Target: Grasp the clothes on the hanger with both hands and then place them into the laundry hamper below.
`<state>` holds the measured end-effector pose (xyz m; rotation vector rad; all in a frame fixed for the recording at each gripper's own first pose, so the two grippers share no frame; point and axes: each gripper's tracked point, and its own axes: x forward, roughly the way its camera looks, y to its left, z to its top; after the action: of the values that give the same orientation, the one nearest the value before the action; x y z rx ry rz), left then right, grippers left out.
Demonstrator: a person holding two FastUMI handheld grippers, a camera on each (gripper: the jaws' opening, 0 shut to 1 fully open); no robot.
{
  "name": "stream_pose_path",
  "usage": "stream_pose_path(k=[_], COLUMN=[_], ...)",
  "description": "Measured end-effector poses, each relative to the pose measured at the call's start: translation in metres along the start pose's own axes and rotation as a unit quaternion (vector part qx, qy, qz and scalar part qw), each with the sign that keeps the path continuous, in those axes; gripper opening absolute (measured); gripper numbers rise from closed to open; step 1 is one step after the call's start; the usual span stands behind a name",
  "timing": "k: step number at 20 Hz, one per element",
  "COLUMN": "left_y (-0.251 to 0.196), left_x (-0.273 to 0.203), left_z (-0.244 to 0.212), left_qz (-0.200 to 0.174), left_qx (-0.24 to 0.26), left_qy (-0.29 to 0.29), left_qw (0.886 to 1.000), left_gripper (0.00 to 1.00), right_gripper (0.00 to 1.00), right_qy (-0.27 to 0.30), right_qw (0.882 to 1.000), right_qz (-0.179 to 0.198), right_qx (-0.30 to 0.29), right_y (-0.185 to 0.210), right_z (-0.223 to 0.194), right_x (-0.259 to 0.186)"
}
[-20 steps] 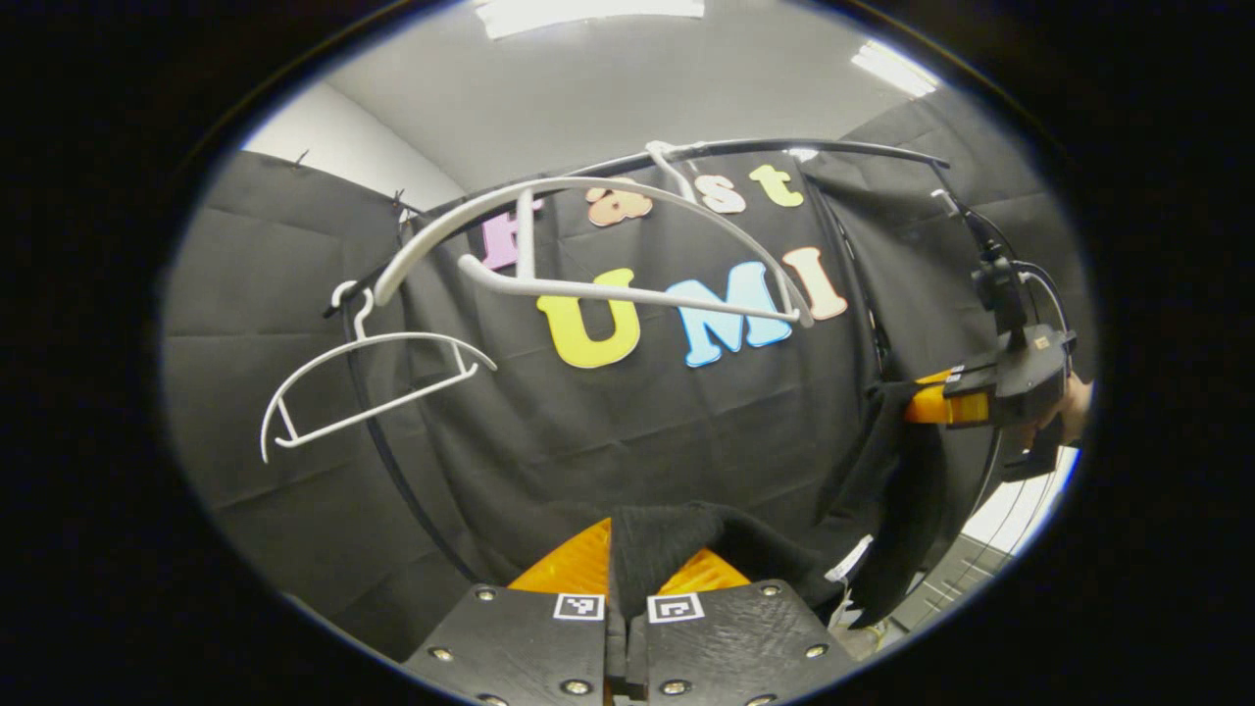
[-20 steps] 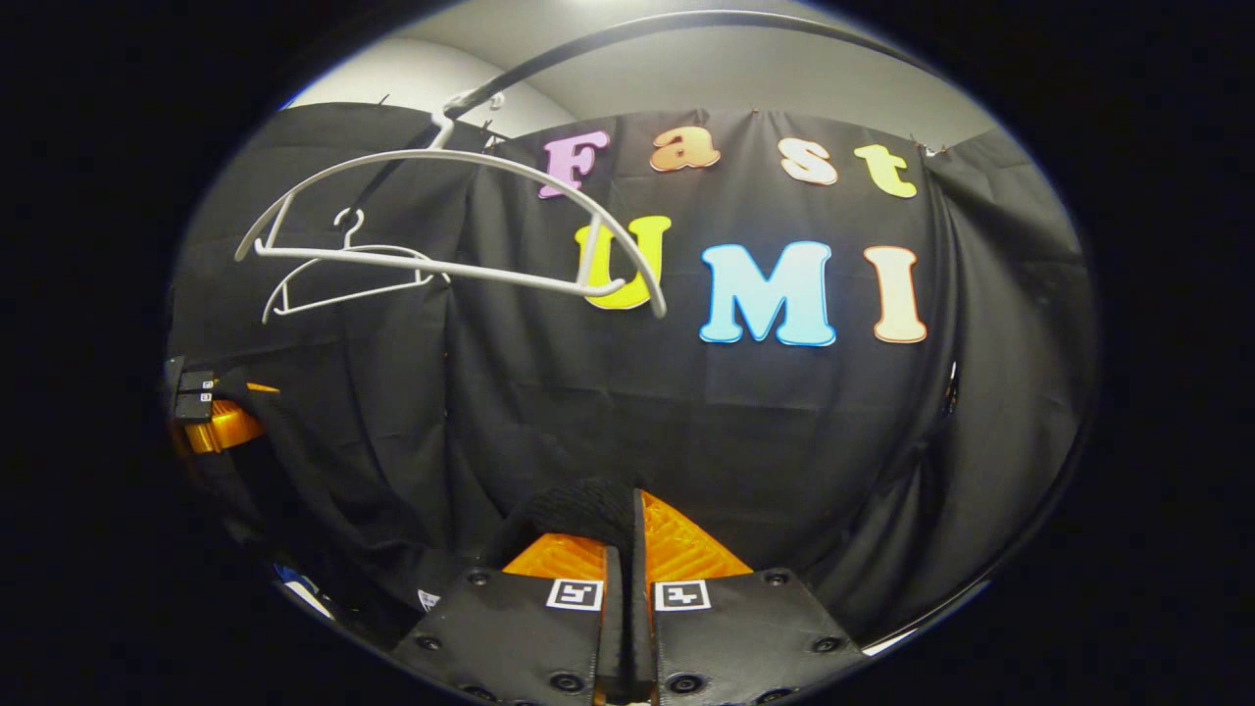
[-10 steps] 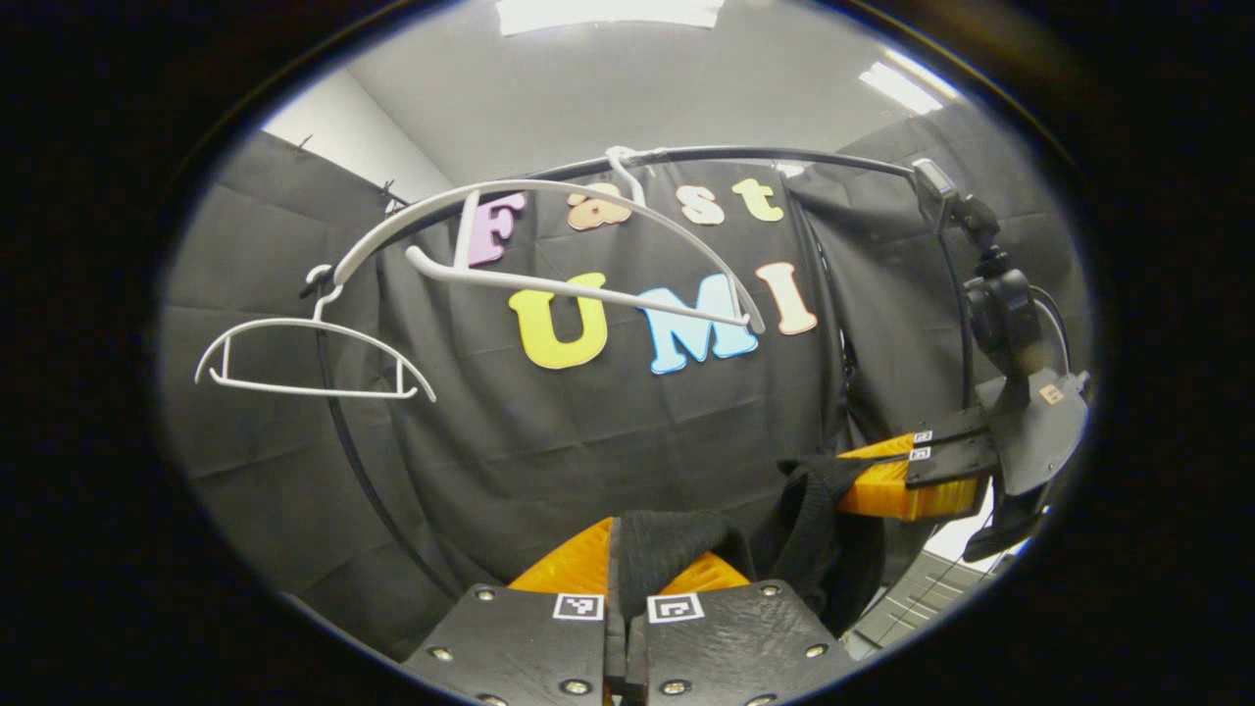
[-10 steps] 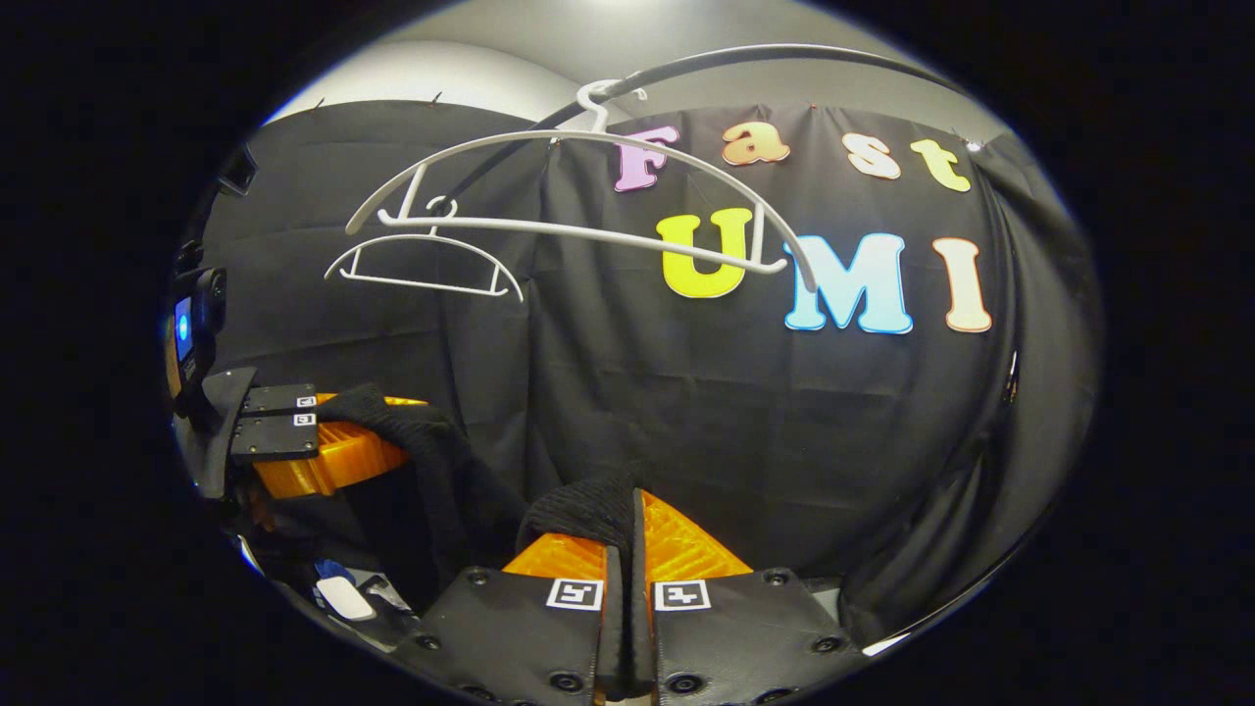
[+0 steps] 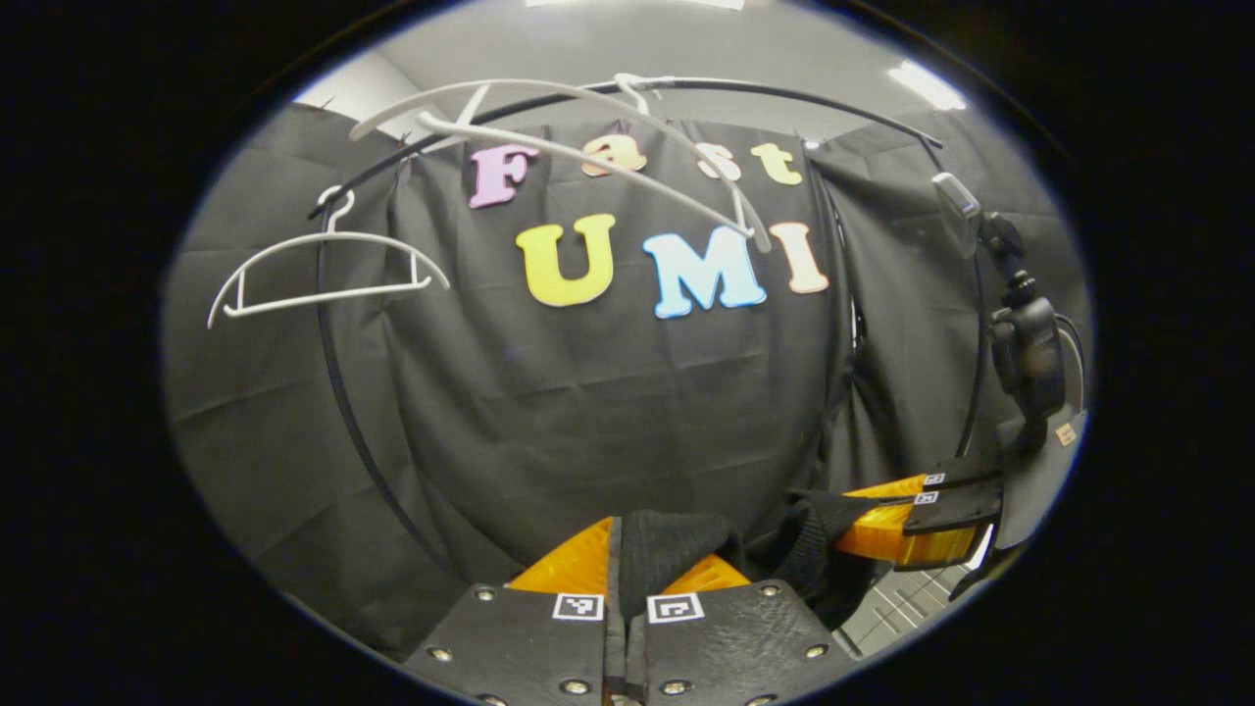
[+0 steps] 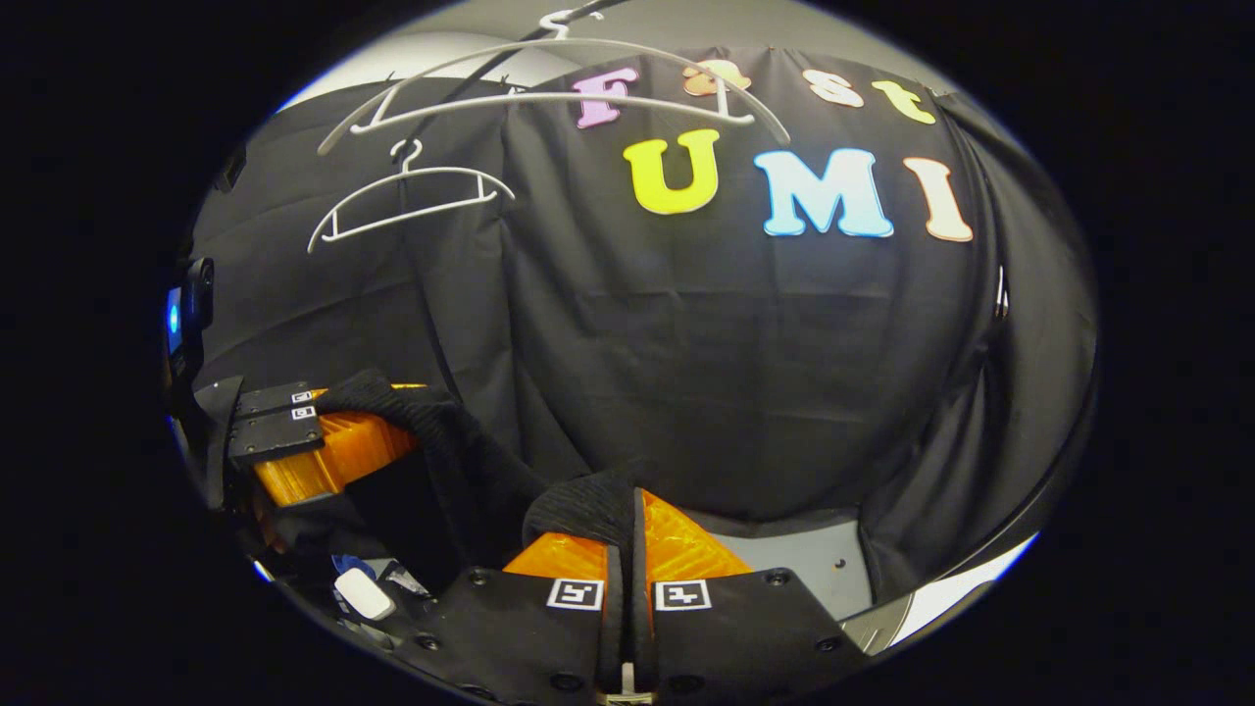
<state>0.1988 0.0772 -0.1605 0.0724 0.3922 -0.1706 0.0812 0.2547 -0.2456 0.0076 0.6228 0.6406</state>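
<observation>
A black knit garment hangs slack between my two grippers, off the hanger. My left gripper is shut on one bunched end of it. In the left gripper view the right gripper sits low at the right, with the cloth draped from its orange fingers. My right gripper is shut on the other end of the garment. In the right gripper view the left gripper shows at the left, and the cloth sags down from it. The bare white hanger swings on the rail above.
A second empty white hanger hangs farther left on the curved black rail. A pale grey floor patch shows low in the right gripper view. A white and blue garment tag dangles at the lower left.
Both grippers have come down with the garment and drawn closer together. The hangers and rail have risen toward the top of both views, and the near hanger swings.
</observation>
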Motion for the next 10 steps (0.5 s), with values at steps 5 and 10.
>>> stream_pose_path(k=[5, 10], left_y=[0.01, 0.002], left_x=[0.025, 0.047], left_z=[-0.041, -0.084], left_qz=[0.014, 0.016], left_qx=[-0.021, -0.032], left_qy=[0.043, 0.107], left_qw=[0.999, 0.994], left_gripper=[0.02, 0.02], right_gripper=[0.05, 0.06], right_qy=[0.049, 0.095], right_qw=[0.999, 0.994], right_qz=[-0.02, -0.044], right_qx=[0.002, 0.005], right_y=[-0.013, -0.025], right_z=[-0.043, -0.081], right_x=[0.013, 0.023])
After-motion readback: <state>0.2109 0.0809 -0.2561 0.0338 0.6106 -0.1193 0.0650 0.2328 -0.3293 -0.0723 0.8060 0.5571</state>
